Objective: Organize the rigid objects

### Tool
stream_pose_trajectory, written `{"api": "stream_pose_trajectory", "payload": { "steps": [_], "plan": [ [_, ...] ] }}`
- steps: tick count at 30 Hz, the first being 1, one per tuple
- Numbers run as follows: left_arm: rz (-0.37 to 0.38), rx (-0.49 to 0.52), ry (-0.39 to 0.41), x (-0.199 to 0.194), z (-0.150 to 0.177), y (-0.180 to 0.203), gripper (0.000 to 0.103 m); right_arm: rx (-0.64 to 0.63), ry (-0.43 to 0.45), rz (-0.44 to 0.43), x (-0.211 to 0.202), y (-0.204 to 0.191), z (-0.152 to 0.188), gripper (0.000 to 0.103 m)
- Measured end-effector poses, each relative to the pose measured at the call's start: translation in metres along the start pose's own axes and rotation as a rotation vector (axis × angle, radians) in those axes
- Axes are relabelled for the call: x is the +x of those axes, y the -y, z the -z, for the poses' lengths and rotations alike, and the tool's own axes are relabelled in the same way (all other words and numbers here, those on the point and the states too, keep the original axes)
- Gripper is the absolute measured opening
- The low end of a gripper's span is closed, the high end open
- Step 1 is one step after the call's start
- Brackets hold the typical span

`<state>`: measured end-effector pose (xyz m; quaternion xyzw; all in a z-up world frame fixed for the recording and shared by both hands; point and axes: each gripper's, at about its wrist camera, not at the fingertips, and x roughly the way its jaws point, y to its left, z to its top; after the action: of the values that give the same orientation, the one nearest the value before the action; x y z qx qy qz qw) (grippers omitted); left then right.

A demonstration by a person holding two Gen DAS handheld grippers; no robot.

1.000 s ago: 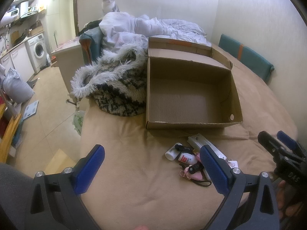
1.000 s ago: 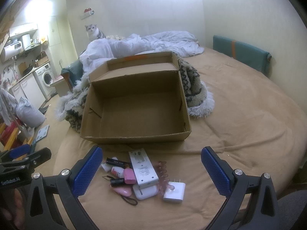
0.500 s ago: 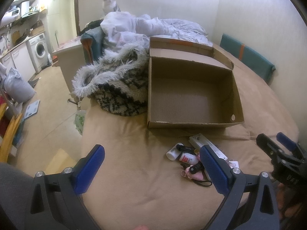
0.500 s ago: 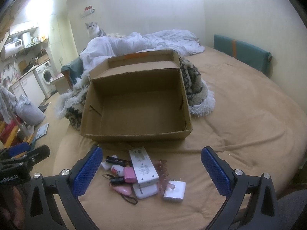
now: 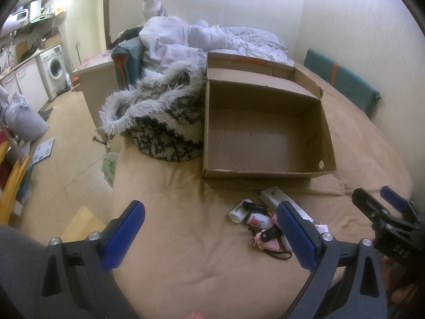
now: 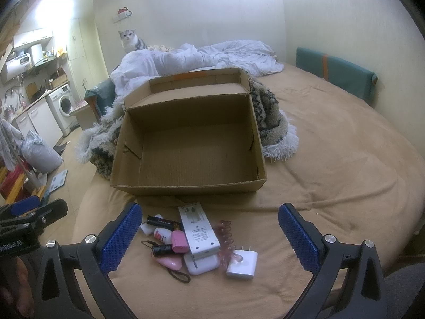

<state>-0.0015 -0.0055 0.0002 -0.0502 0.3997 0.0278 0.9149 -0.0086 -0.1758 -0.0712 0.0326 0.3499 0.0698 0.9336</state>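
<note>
An open cardboard box (image 6: 191, 143) is set on the bed (image 6: 345, 159) with its lid flap folded back toward the far side, so that its bare floor is presented upward, presumably to receive the small items. These items are heaped just in front of the box's near wall, close to the near edge of the bed: a white remote-like device (image 6: 198, 230) lying across a white case (image 6: 201, 264), a white plug adapter (image 6: 243, 263), a pink spiral hair tie (image 6: 225, 235), a pink pouch (image 6: 170, 263), a small white bottle (image 6: 162, 234) and two dark tubes. Nothing appears yet to have been put in the box. The right gripper (image 6: 207, 239) is held spread wide and empty directly over the heap, seemingly placed for a first pick. The left gripper (image 5: 209, 235) is likewise wide apart and holds nothing, with the heap lying by its right finger. Open bedsheet is left to the right of the box; its left and far sides are crowded by a shaggy blanket (image 5: 162, 122), and the bed's left edge drops to the floor.
</note>
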Motion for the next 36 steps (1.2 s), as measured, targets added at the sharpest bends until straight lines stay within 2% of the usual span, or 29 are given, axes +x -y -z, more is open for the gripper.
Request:
{"api": "stream_pose_trajectory", "payload": {
  "steps": [36],
  "plan": [
    [0.005,-0.001,-0.013,0.0055,0.0024,-0.0041,0.099,0.018,0.0,-0.007,0.0007,0.006,-0.0001,0.103]
  ]
}}
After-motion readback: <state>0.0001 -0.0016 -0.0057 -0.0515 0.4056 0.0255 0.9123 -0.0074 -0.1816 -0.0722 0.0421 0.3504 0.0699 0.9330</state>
